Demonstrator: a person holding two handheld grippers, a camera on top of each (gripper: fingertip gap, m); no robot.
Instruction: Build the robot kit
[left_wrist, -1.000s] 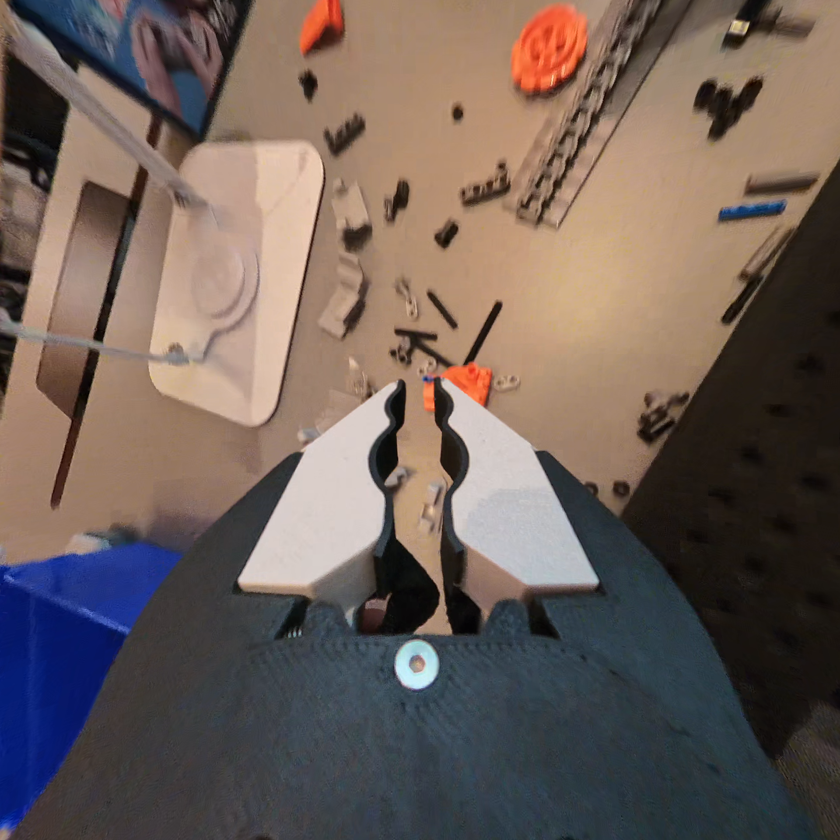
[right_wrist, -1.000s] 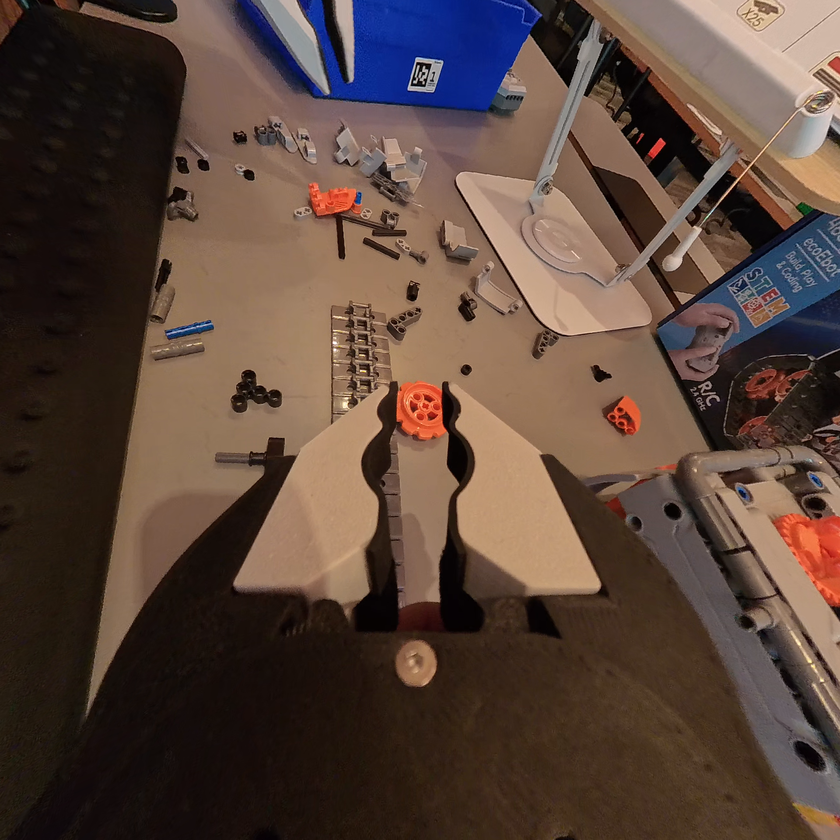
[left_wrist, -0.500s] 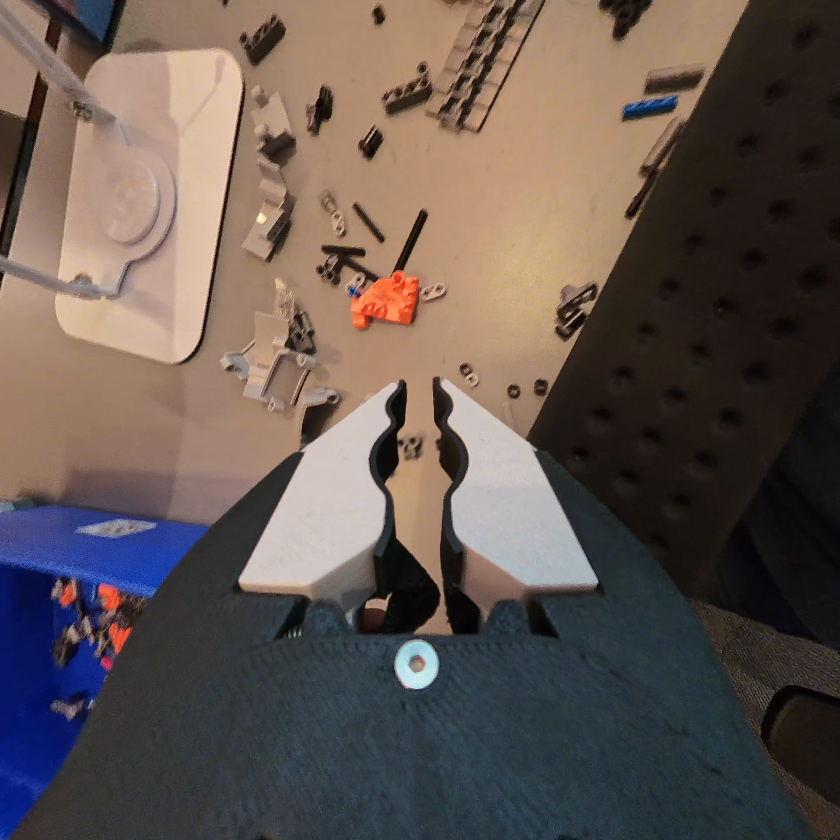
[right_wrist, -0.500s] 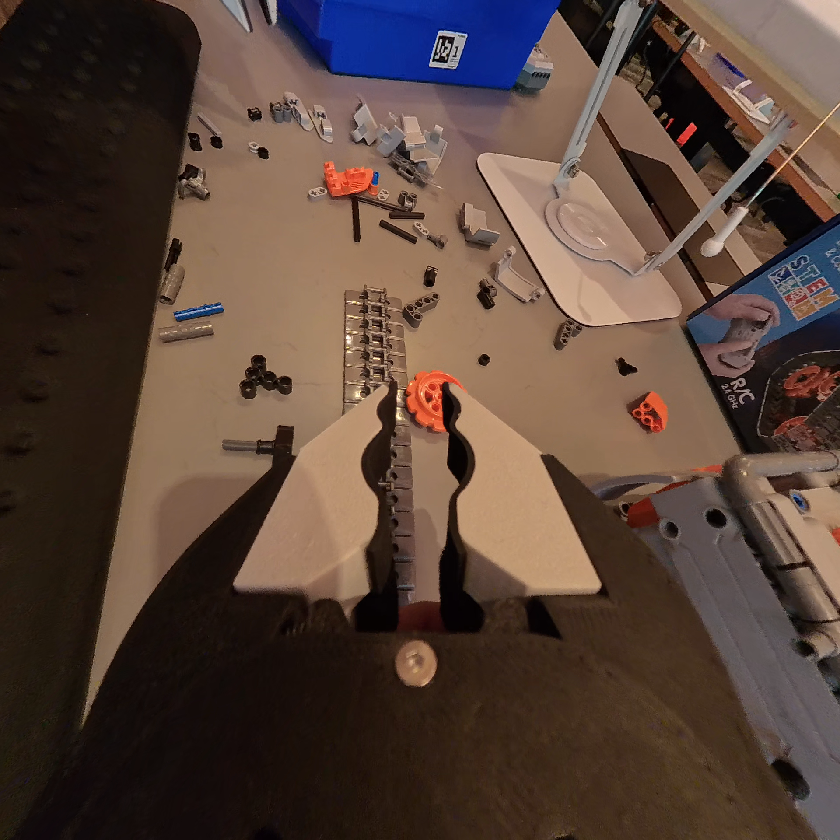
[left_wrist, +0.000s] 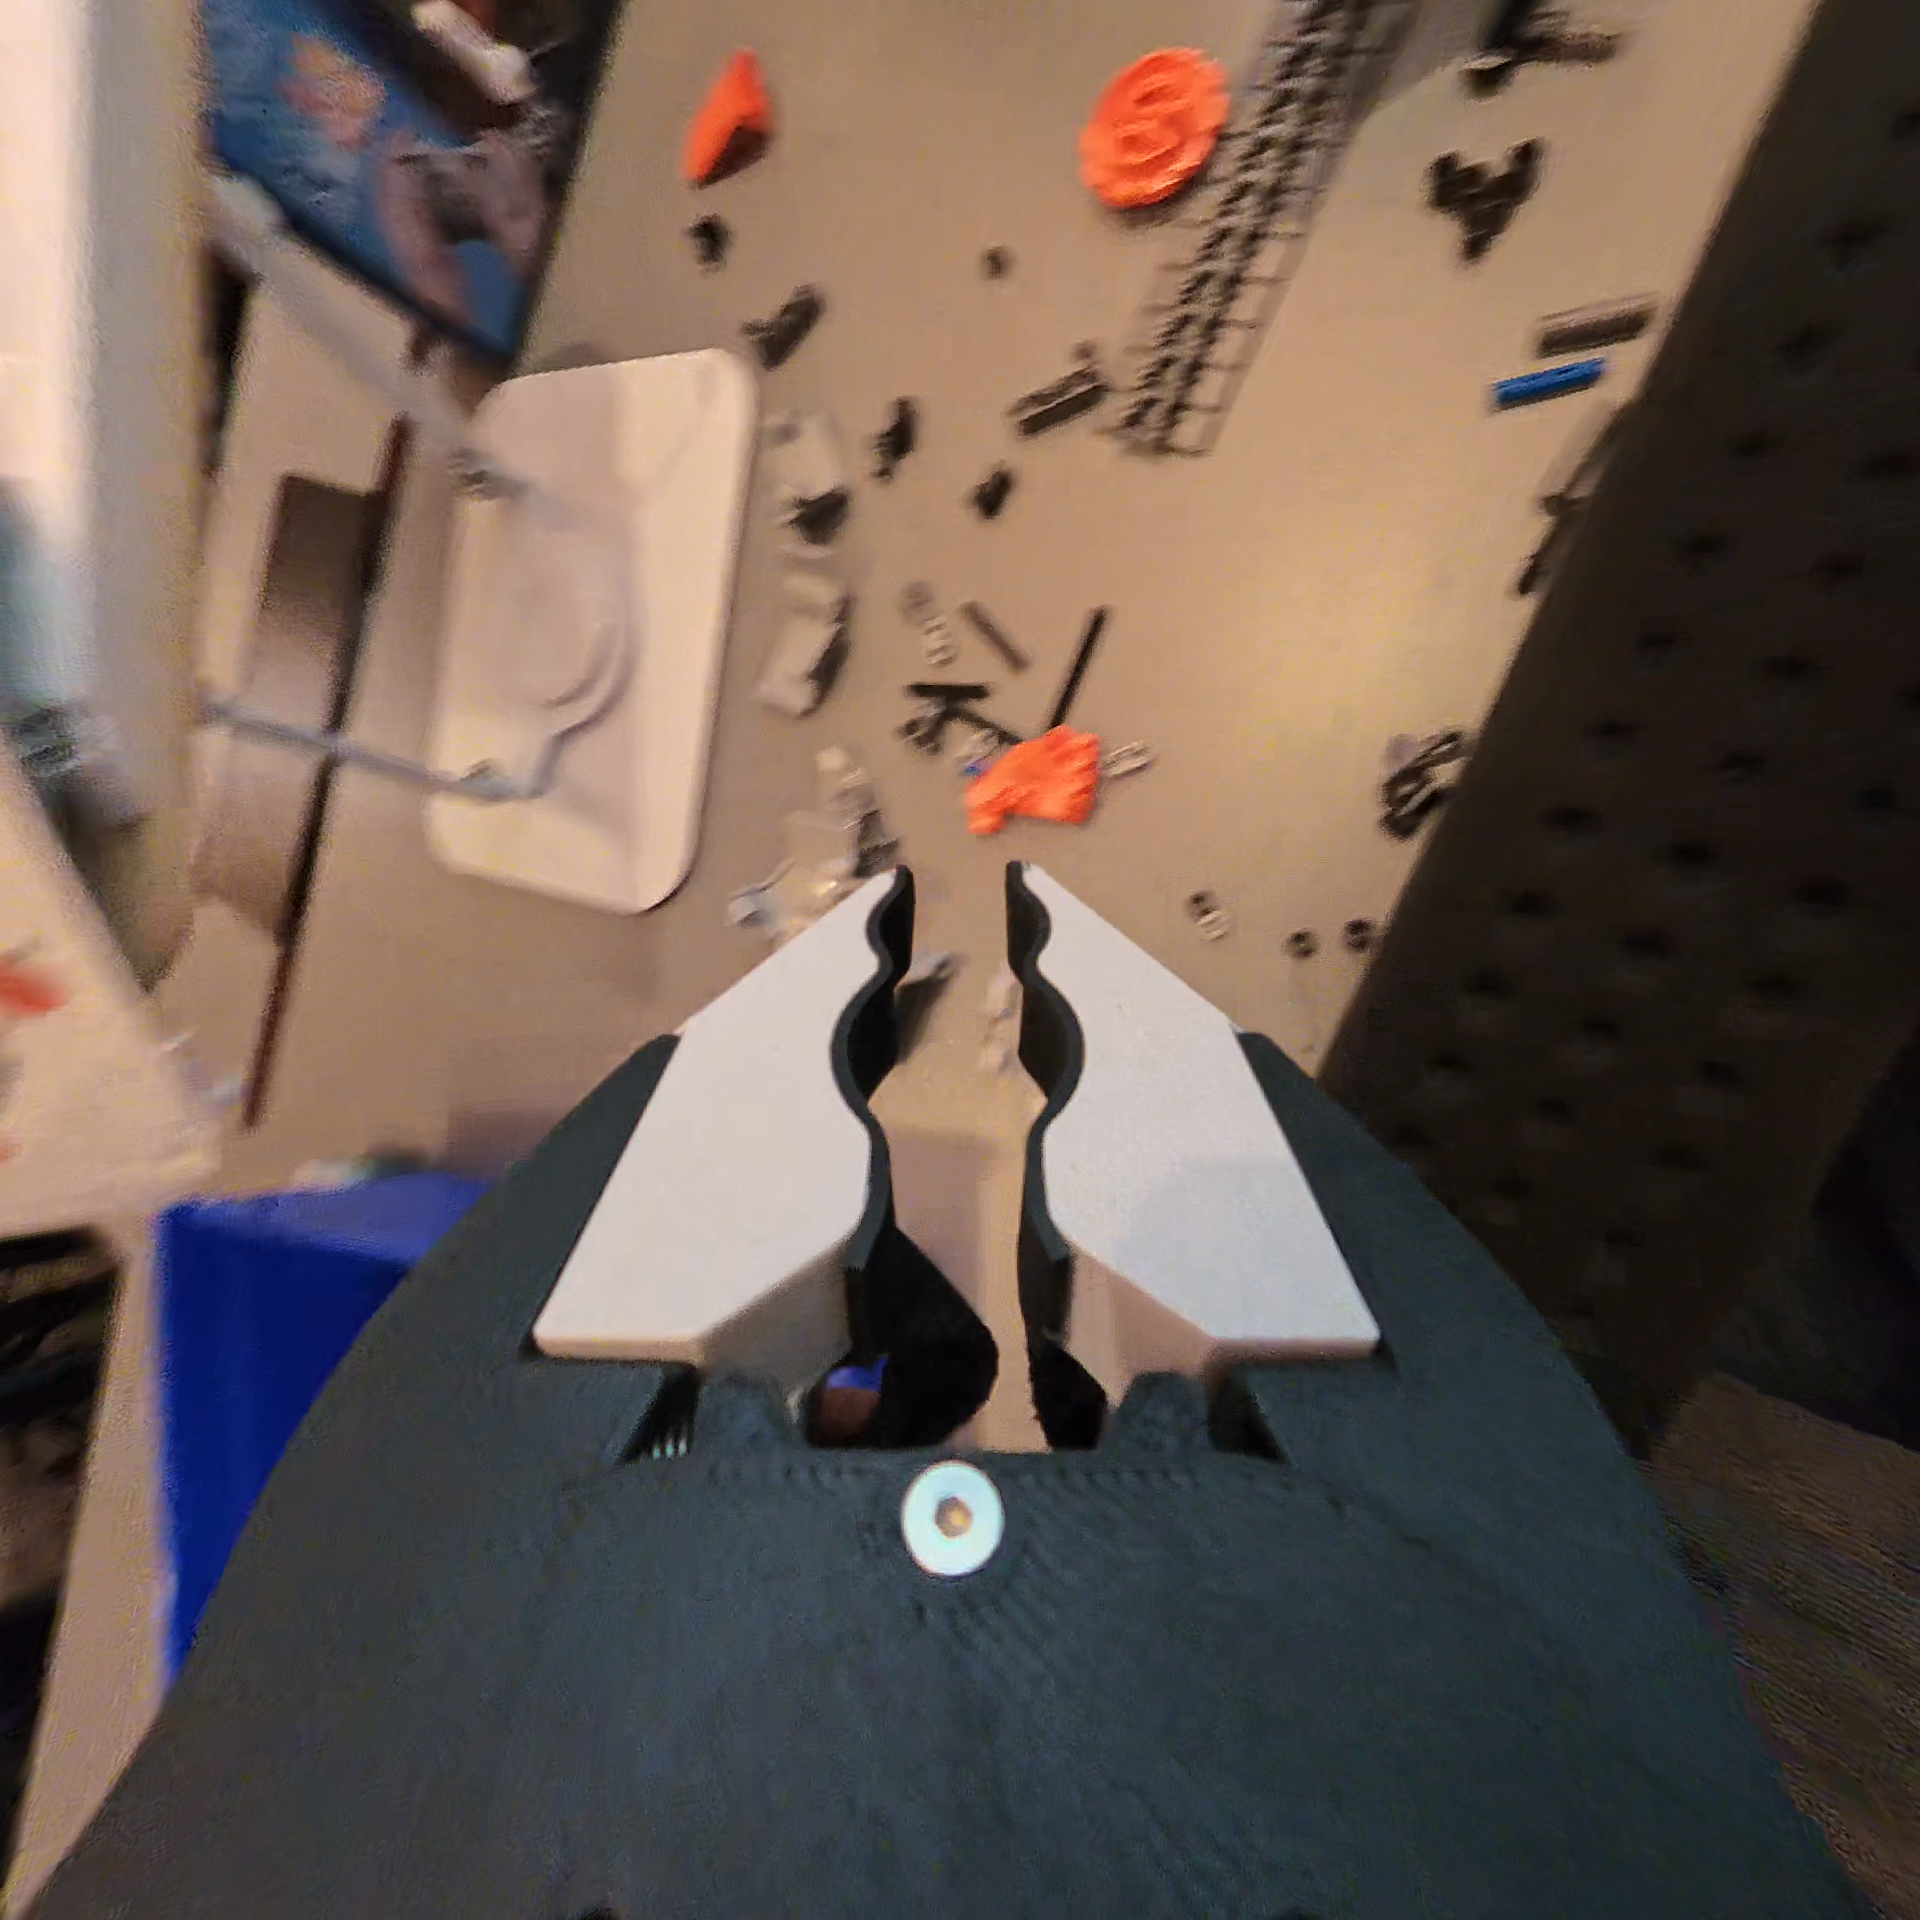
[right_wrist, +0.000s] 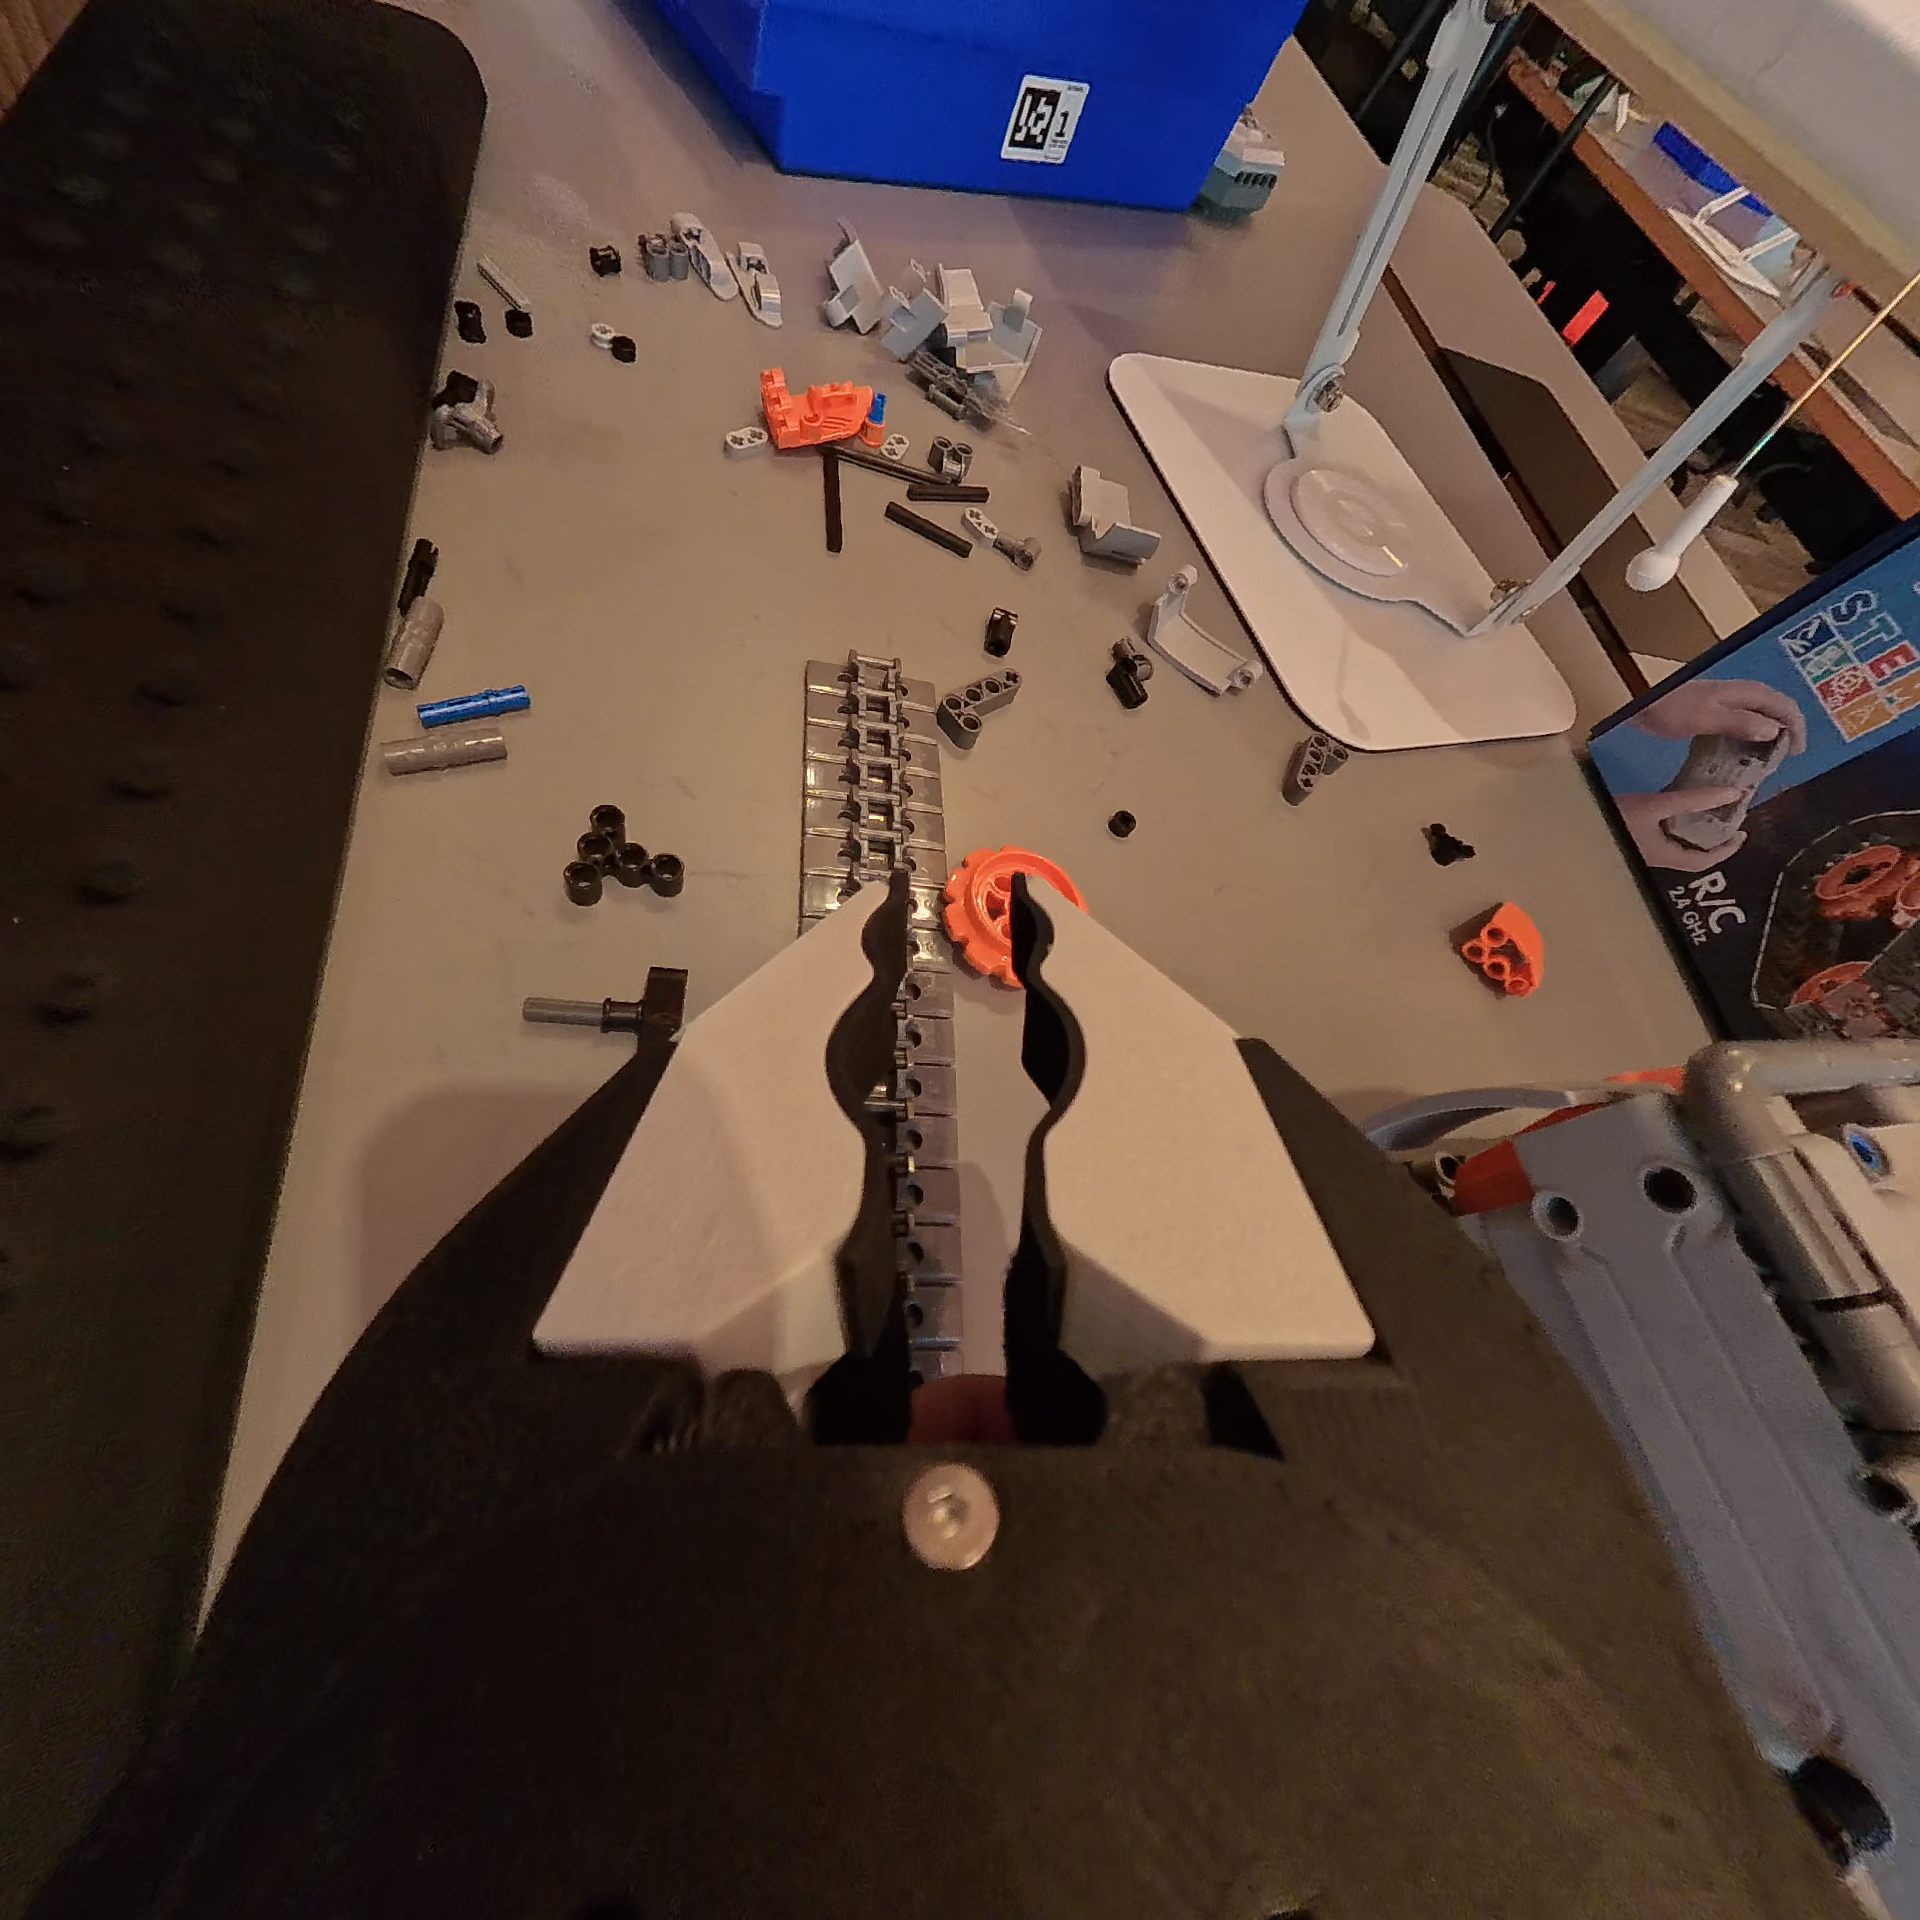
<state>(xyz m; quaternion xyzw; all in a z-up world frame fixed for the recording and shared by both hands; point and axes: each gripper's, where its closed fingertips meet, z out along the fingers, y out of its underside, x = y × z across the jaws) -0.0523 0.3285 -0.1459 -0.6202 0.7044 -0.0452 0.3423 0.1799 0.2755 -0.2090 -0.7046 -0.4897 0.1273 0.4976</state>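
My right gripper (right_wrist: 956, 894) is open and empty. It hovers over a grey tread track (right_wrist: 873, 769) that runs under its jaws. An orange gear wheel (right_wrist: 982, 920) lies beside the track, right at the right fingertip (right_wrist: 1049, 935). My left gripper (left_wrist: 958, 878) is open a little and empty, above the table. Its view is blurred by motion. The nearest thing ahead of it is an orange bracket piece (left_wrist: 1034, 792), also in the right wrist view (right_wrist: 816, 414). The gear (left_wrist: 1151, 130) and track (left_wrist: 1216, 301) lie far ahead of it.
A black studded mat (right_wrist: 156, 623) borders the table. A blue bin (right_wrist: 977, 94), a white lamp base (right_wrist: 1351, 582), a printed box (right_wrist: 1787, 779) and a grey built model (right_wrist: 1714, 1299) stand around. Several small black, grey and blue pins, and an orange wedge (right_wrist: 1501, 945), are scattered about. There is about 25 centimeters between the tips of the two grippers. My right gripper is the nearer one to the orange gear wheel (right_wrist: 982, 920): about 5 centimeters, against 25 centimeters. The gear (left_wrist: 1151, 130) is about 6 centimeters from my right fingertips and 25 centimeters from my left. To reach the orange bracket piece (left_wrist: 1034, 792) in a straight line is about 12 centimeters for my left fingers, about 20 centimeters for my right.
The left view has swung forward fast, so the gear and box show again. The right gripper has shifted slightly left along the track; the gear now sits at its right fingertip.
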